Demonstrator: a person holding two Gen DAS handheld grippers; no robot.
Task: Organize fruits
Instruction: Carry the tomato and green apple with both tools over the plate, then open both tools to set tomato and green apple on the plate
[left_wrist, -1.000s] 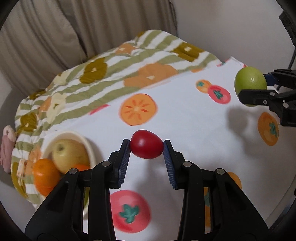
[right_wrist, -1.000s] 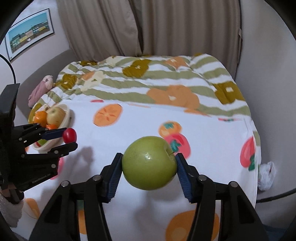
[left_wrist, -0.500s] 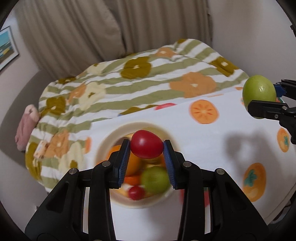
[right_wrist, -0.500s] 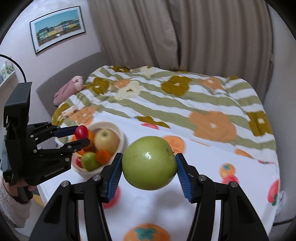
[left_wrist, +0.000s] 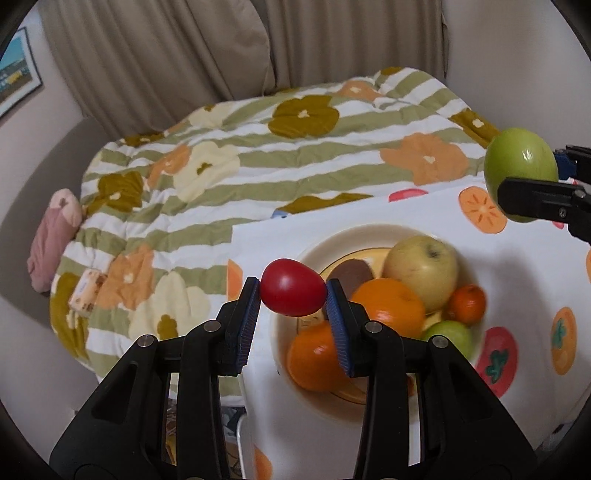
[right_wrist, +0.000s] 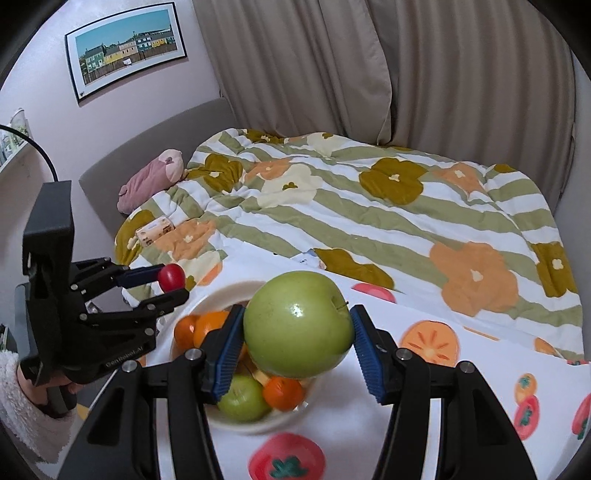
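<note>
My left gripper is shut on a small red tomato, held above the left rim of a cream bowl. The bowl holds a yellow apple, oranges, a small green apple and a brown fruit. My right gripper is shut on a big green apple, hanging over the same bowl. In the left wrist view that green apple shows at the right edge. In the right wrist view the left gripper with the tomato is at the left.
The bowl stands near the left end of a table under a white cloth printed with fruit. Behind it lies a bed with a striped floral quilt, a pink plush and a small packet. Curtains hang behind.
Both grippers have swept left across the table with their fruit. The bowl has come from the left edge of the views to beneath both grippers.
</note>
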